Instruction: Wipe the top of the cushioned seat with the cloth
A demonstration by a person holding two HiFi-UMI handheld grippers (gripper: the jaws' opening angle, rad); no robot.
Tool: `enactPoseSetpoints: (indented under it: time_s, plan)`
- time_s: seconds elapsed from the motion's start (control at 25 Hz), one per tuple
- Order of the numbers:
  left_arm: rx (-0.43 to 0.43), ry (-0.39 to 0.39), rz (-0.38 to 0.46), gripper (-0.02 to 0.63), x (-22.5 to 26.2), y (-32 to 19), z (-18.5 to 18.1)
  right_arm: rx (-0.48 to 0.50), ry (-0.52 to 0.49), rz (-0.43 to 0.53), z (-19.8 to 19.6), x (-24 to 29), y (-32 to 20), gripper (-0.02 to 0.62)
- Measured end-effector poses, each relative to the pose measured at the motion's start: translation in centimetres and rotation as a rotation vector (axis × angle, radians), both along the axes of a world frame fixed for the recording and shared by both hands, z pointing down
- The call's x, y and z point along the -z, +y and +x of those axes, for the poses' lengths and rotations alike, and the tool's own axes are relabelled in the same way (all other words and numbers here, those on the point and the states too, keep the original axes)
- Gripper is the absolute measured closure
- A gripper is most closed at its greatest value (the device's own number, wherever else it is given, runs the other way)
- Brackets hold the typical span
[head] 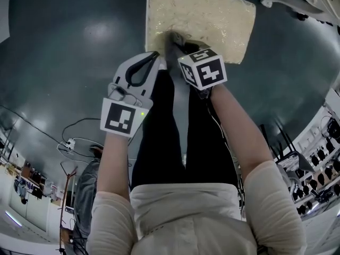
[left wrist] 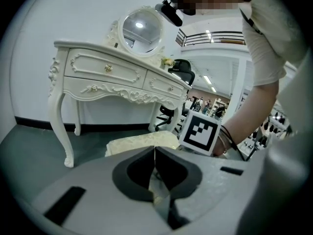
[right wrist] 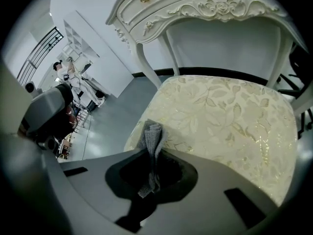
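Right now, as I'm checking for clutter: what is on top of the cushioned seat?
Only the grey cloth, pinched in the right gripper's jaws, over the cushioned seat's near corner. The gripper's body covers the seat's nearest edge.

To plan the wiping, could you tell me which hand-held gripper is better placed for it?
The right hand-held gripper: it is shut on the grey cloth at the near edge of the cushioned seat. The left hand-held gripper is shut, empty, beside the seat.

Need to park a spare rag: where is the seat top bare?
Most of the seat is bare, from the cloth across to the edge facing the dressing table. It is crowded only at the near edge, where the right gripper pinches the cloth.
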State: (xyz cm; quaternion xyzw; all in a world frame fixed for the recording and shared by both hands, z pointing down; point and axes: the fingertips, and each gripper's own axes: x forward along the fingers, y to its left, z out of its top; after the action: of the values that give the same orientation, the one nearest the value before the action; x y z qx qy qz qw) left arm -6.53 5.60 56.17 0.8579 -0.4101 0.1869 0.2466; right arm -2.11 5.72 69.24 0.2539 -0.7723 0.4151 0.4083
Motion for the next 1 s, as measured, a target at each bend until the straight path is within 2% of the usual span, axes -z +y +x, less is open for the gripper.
enactPoseSetpoints:
  time_s: [0.68, 1.0]
  plan:
    - [-0.071, -0.003, 0.013, 0.603, 0.1, -1.0, 8.9, -0.014, 0.009, -0.012, 8.6, -0.2, 0.2, 0.568]
    - [-0.056, 0.047, 0.008, 0.603, 0.4, -2.0, 13.2, -0.020, -0.001, -0.017, 13.0, -0.4, 0.2, 0.568]
